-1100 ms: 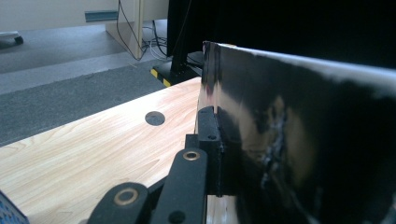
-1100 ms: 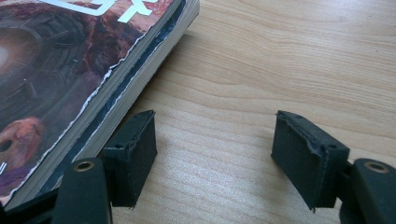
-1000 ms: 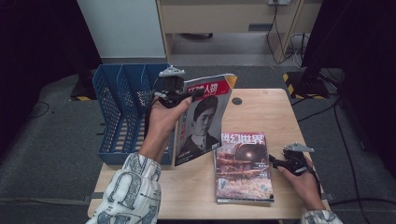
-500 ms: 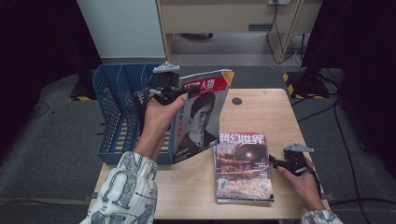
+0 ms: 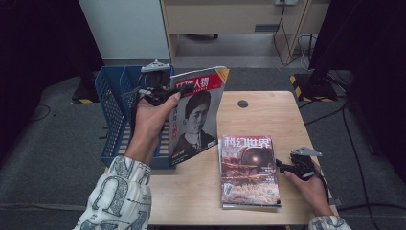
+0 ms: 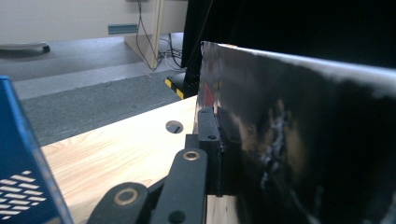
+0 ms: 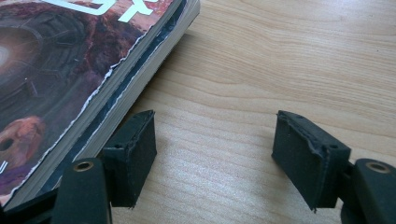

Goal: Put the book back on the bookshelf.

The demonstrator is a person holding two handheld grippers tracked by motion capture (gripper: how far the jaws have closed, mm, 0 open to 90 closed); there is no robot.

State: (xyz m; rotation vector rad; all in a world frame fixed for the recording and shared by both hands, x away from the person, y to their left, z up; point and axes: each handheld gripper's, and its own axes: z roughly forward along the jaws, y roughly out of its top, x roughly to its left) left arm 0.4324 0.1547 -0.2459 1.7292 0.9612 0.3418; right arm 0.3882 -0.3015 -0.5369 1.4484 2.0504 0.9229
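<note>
The portrait magazine (image 5: 195, 117) hangs clamped in your left gripper (image 5: 165, 92), lifted off the table (image 5: 249, 115) and held nearly upright, its cover with the red title and the black-and-white face turned toward you. Your jaws are pressed together on its upper left edge; in the left gripper view one black pad (image 6: 211, 154) lies flat against the glossy dark sheet (image 6: 303, 140), which runs off to the right of the jaws. The magazine's lower corner hangs just beyond your left wrist, over the table's near left part. To the left of that gripper, touching the table's left edge, stands the blue file rack (image 5: 112, 120), its slots open toward the top; the magazine is beside it, not inside it.

Your right gripper (image 5: 287, 166) rests low over the table with its jaws apart and nothing between them, bare wood showing in the gap. In the right gripper view the stack of magazines (image 7: 70, 79) lies just to the left of the left pad (image 7: 135, 154), with its torn page edges close to the pad. Seen from above, that stack, topped by the red science-fiction cover (image 5: 249, 170), lies flat just to the left of your right gripper's tips.
</note>
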